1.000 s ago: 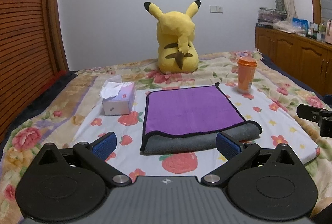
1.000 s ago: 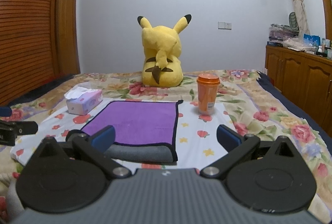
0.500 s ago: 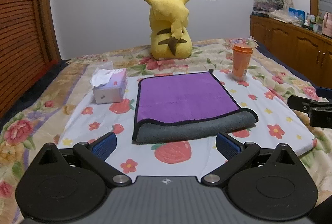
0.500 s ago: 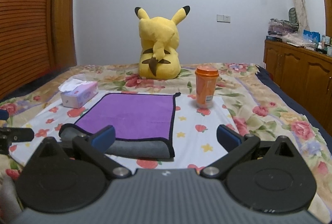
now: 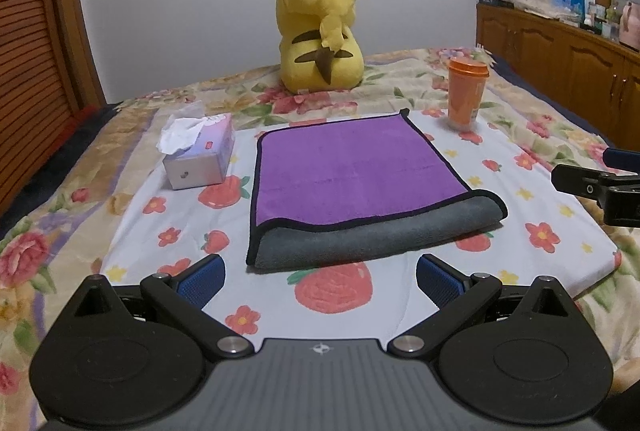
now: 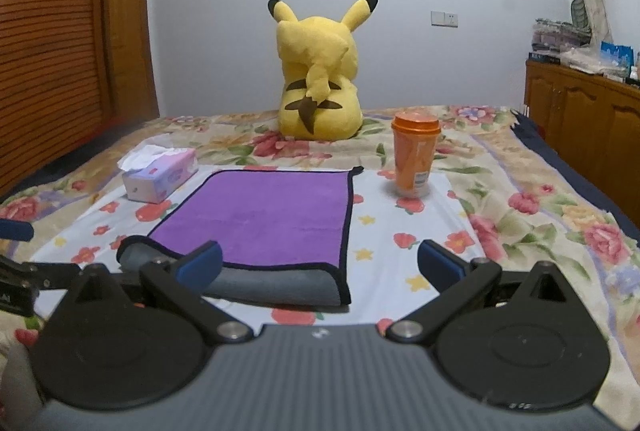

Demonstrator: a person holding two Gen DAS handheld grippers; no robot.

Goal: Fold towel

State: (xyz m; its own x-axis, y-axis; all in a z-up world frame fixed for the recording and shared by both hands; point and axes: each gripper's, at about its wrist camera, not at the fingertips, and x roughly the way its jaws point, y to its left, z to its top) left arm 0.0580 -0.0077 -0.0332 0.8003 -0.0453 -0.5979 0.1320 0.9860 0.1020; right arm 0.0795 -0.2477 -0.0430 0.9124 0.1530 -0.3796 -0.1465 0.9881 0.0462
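A purple towel point(image 5: 352, 171) with black trim and a grey underside lies folded on the white fruit-print cloth point(image 5: 532, 199), its grey folded edge toward me. It also shows in the right wrist view point(image 6: 260, 219). My left gripper point(image 5: 320, 277) is open and empty, just short of the towel's near edge. My right gripper point(image 6: 318, 263) is open and empty, near the towel's near right corner; its left finger point(image 6: 200, 265) overlaps the grey fold in view. The right gripper also shows in the left wrist view point(image 5: 600, 187) at the right edge.
A tissue box point(image 5: 200, 155) sits left of the towel, an orange cup point(image 5: 466, 93) right of its far corner. A yellow plush toy point(image 5: 320, 31) sits behind on the floral bedspread point(image 5: 60, 231). Wooden cabinets point(image 5: 568, 71) stand at right, a wooden door point(image 6: 60, 31) at left.
Both grippers have drawn back and risen slightly from the towel, which now sits a little farther ahead. The towel has not moved. Both stay open.
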